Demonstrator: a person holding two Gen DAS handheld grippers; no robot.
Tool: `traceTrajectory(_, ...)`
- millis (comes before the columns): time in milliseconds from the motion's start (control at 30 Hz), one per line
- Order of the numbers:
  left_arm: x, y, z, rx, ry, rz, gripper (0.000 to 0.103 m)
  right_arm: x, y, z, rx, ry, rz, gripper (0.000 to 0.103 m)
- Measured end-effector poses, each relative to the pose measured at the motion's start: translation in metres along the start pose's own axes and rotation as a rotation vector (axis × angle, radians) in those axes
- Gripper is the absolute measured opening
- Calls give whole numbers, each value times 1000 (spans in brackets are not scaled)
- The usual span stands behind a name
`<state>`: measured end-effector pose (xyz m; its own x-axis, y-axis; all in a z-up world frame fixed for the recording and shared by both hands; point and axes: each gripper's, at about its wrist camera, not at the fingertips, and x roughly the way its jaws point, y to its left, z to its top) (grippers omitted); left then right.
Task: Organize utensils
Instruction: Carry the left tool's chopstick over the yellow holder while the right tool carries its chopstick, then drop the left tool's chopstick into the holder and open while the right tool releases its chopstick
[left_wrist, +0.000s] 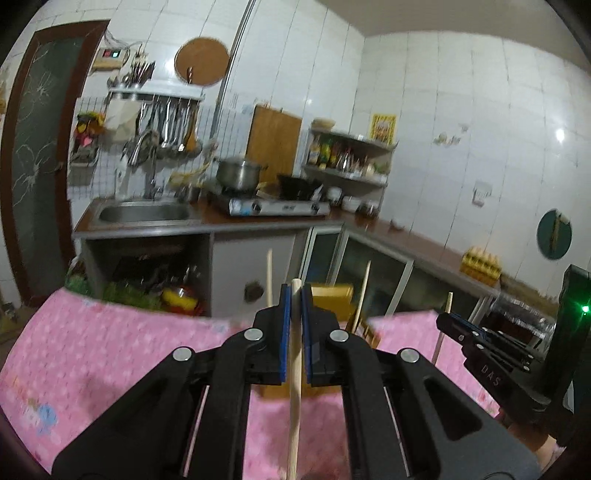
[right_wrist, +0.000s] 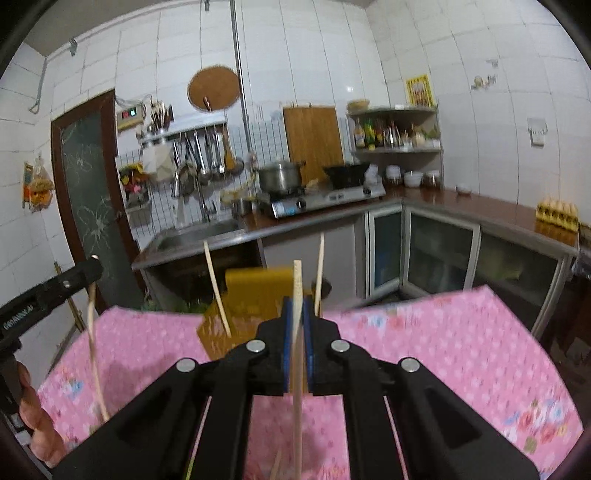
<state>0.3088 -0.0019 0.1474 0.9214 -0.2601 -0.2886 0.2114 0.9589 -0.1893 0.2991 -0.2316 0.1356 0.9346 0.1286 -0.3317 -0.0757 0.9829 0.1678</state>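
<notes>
Each black two-finger gripper, left (left_wrist: 294, 291) and right (right_wrist: 296, 306), clamps one pale wooden chopstick (left_wrist: 295, 354) upright, ready for dropping into the yellow-brown wooden holder (right_wrist: 258, 291) just beyond.

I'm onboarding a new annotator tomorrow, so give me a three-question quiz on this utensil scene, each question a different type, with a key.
1. True or false: the left hand-held gripper is shut on a wooden chopstick.
2. Multiple choice: what does the right hand-held gripper hold? A) a metal ladle B) a wooden chopstick C) nothing
3. Fill in: the yellow wooden holder with two chopsticks standing in it sits on a ___ floral tablecloth.

Key: 1 true; 2 B; 3 pink
</notes>
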Motion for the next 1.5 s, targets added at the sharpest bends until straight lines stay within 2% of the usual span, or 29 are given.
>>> traceTrajectory(100,7,-11,23,10,-65,-28,4,-3,3,28,-3,-66,7,6)
traceTrajectory(367,46,-36,63,55,-164,-19,4,12,9,95,-18,-194,19,6)
traceTrajectory(667,120,-38,92,44,-281,29,4,63,9,115,-24,-270,20,6)
traceTrajectory(800,155,-44,88,79,-295,66,4,87,8,102,-41,-256,19,6)
traceTrajectory(900,179,-41,66,74,-253,72,4,101,6,88,-57,-239,13,6)
traceTrajectory(1033,191,-26,37,53,-177,67,4,116,1,63,-64,-191,26,6)
traceTrajectory(1267,176,-10,1,68,-101,90,5,134,-7,19,-33,-101,43,6)
traceTrajectory(1500,166,5,-19,65,-62,101,5,140,-9,-10,-33,-78,52,6)
